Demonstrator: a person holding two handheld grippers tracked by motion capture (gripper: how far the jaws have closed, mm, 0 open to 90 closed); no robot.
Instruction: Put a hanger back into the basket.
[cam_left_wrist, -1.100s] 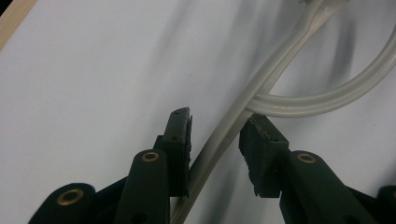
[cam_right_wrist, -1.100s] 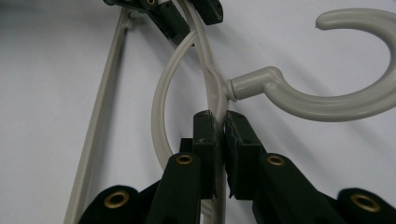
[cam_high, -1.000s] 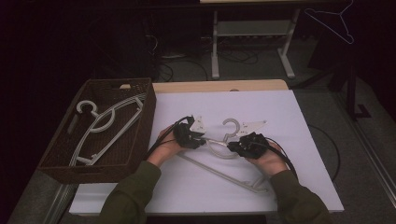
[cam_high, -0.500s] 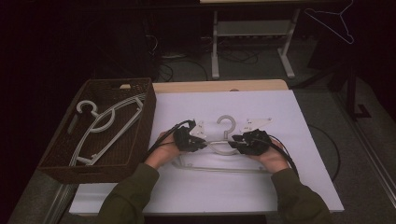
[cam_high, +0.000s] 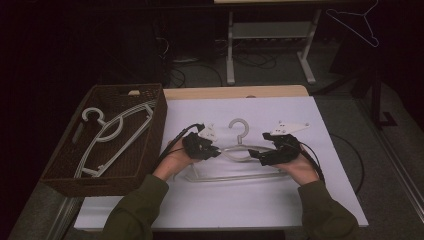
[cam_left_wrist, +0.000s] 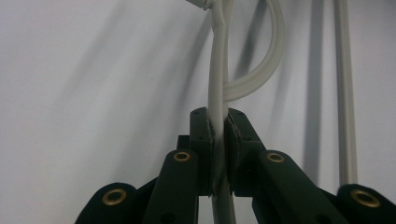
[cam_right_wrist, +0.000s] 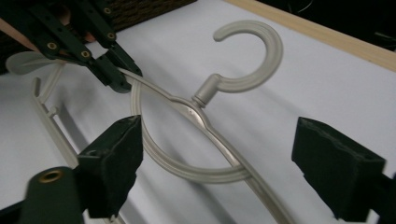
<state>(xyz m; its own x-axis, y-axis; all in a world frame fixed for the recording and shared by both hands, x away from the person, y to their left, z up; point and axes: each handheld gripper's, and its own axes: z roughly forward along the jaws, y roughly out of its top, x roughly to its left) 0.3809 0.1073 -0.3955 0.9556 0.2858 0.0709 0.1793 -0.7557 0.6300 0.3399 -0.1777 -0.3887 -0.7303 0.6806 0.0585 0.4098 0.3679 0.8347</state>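
Note:
A pale grey plastic hanger (cam_high: 239, 150) lies near the middle of the white table cover (cam_high: 300, 200), with its hook (cam_high: 239, 127) pointing away from me. My left gripper (cam_high: 215, 152) is shut on the hanger's left shoulder arm; in the left gripper view the arm (cam_left_wrist: 218, 84) runs straight up between the closed pads of the left gripper (cam_left_wrist: 218, 135). My right gripper (cam_high: 256, 159) stands open just over the right shoulder. In the right gripper view its pads (cam_right_wrist: 116, 158) are wide apart around the hanger's neck loop (cam_right_wrist: 187, 163), touching nothing, and the left gripper (cam_right_wrist: 119, 79) grips farther off.
A dark woven basket (cam_high: 155, 130) stands at the table's left and holds more white hangers (cam_high: 112, 132). Behind the table are a metal stand (cam_high: 270, 35) and cables on the floor. A wire hanger (cam_high: 357, 22) hangs at the back right.
The hanger has swung from a diagonal lie to level, its bottom bar now parallel to the table's front edge. The hook has shifted left. Both hands moved slightly with it.

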